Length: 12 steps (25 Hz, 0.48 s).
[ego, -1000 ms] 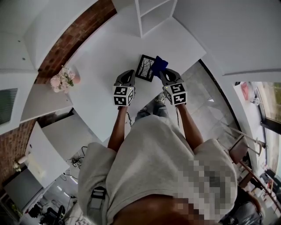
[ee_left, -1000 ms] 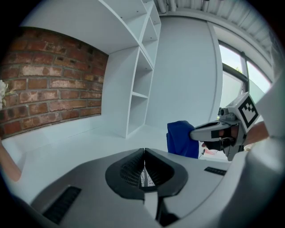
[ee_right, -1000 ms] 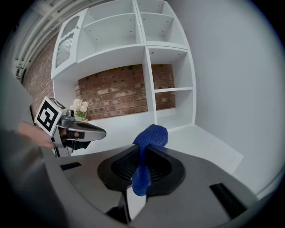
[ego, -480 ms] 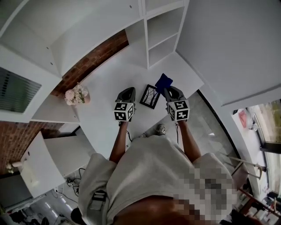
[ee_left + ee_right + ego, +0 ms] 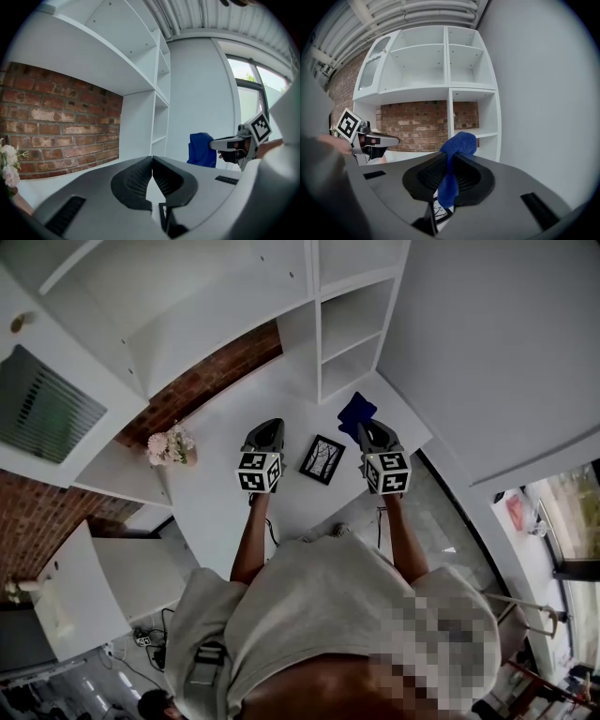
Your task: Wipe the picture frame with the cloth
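Observation:
A black picture frame (image 5: 322, 458) with a tree print lies flat on the white table (image 5: 234, 512), between the two grippers. My right gripper (image 5: 364, 430) is shut on a blue cloth (image 5: 355, 412), held up above the table to the right of the frame. In the right gripper view the cloth (image 5: 456, 161) bunches out above the jaws and hangs below them, with a corner of the frame (image 5: 440, 212) visible underneath. My left gripper (image 5: 265, 435) is shut with nothing in it, raised left of the frame. The left gripper view shows the cloth (image 5: 202, 149) in the other gripper.
White open shelves (image 5: 352, 329) stand at the back of the table against a brick wall (image 5: 206, 381). A vase of pale flowers (image 5: 169, 446) sits at the table's left end. A white wall (image 5: 487, 343) borders the right side.
Both grippers have risen off the table; the right one lifted the cloth away from the frame's top right corner. The frame now lies uncovered between them.

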Tool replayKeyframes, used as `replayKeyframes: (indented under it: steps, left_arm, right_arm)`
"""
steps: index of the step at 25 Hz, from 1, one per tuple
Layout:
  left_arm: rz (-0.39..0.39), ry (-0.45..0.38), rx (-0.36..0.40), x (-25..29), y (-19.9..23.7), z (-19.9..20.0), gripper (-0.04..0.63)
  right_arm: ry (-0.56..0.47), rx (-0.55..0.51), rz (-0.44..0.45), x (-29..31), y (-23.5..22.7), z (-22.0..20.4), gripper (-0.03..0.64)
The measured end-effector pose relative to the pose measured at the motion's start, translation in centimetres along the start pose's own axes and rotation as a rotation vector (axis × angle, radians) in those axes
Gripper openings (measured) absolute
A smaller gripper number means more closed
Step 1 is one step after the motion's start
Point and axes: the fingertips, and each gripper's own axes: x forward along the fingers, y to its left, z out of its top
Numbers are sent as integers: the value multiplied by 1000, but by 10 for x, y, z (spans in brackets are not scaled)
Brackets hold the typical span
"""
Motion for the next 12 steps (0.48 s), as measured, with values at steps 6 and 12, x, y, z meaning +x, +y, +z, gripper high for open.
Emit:
replayKeyframes:
  steps: [6, 12]
  left_arm:
    - [12, -18, -2, 2, 4, 11, 18]
    - [21, -12, -4, 0, 8, 10, 17]
  right_arm:
    - [-23, -4, -9, 0, -6, 13, 58]
    - [-18, -10, -5, 4, -4, 14, 58]
